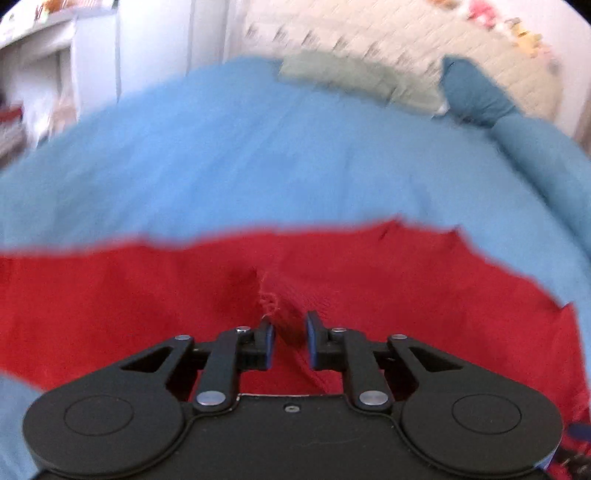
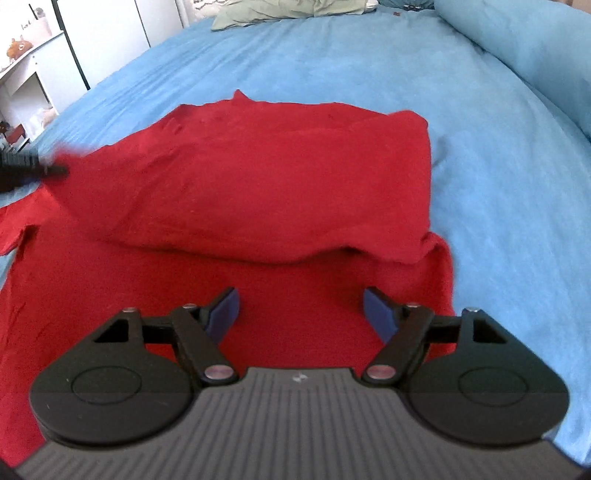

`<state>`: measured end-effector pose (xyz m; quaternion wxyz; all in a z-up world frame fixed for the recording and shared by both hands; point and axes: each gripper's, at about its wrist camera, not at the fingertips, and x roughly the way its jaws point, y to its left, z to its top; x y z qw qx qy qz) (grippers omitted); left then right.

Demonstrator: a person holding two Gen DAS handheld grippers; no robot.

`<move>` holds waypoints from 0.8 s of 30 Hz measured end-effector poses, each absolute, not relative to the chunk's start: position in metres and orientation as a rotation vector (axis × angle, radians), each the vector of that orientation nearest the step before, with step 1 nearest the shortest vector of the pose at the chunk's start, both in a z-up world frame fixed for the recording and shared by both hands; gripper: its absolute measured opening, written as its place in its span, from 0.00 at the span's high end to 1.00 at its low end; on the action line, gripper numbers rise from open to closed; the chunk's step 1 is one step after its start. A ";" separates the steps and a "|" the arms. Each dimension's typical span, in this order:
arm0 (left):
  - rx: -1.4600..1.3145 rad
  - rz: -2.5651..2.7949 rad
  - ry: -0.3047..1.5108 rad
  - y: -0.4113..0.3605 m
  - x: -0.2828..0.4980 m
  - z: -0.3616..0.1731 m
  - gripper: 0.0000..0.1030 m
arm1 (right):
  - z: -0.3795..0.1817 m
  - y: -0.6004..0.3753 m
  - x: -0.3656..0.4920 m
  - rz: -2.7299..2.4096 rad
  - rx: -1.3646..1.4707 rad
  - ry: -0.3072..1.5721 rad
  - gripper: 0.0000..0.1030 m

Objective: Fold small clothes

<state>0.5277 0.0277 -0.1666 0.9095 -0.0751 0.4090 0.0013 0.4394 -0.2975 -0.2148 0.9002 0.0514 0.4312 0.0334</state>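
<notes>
Left claw [image 1: 290, 339]: its jaws stood nearly together, pinching a raised ridge of the red garment [image 1: 147, 295]. Right claw [image 2: 300, 314]: its jaws stood wide apart and empty, poised over the garment's near, single layer; beyond them a folded-over upper layer ended in a soft edge. The garment lay spread on a blue bedspread [image 2: 480, 166]. Past the garment lay a pale green pillow [image 2: 266, 14], with white furniture [image 2: 29, 74] to its left.
</notes>
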 end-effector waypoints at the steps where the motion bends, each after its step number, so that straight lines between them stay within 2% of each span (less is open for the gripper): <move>1: -0.172 0.025 0.865 0.034 0.528 -0.178 0.82 | -0.215 -0.298 0.440 0.071 0.102 0.890 0.08; 4: -0.256 0.047 0.842 0.051 0.523 -0.186 0.85 | -0.213 -0.300 0.440 0.060 0.077 0.881 0.08; 8: -0.193 0.056 0.836 0.050 0.530 -0.183 0.92 | -0.216 -0.318 0.439 -0.007 0.085 0.882 0.08; 17: -0.072 0.067 0.876 0.048 0.521 -0.181 0.92 | -0.207 -0.340 0.431 -0.156 0.085 0.951 0.08; 20: -0.072 0.065 0.875 0.049 0.518 -0.170 0.91 | -0.193 -0.343 0.424 -0.118 0.151 0.884 0.08; 22: -0.058 0.054 0.821 0.047 0.513 -0.157 0.81 | -0.183 -0.337 0.427 -0.073 0.150 0.824 0.08; 23: -0.045 0.050 0.806 0.044 0.512 -0.152 0.70 | -0.180 -0.334 0.431 -0.053 0.153 0.798 0.08; 24: -0.040 0.047 0.793 0.042 0.511 -0.148 0.67 | -0.179 -0.329 0.439 -0.023 0.165 0.781 0.08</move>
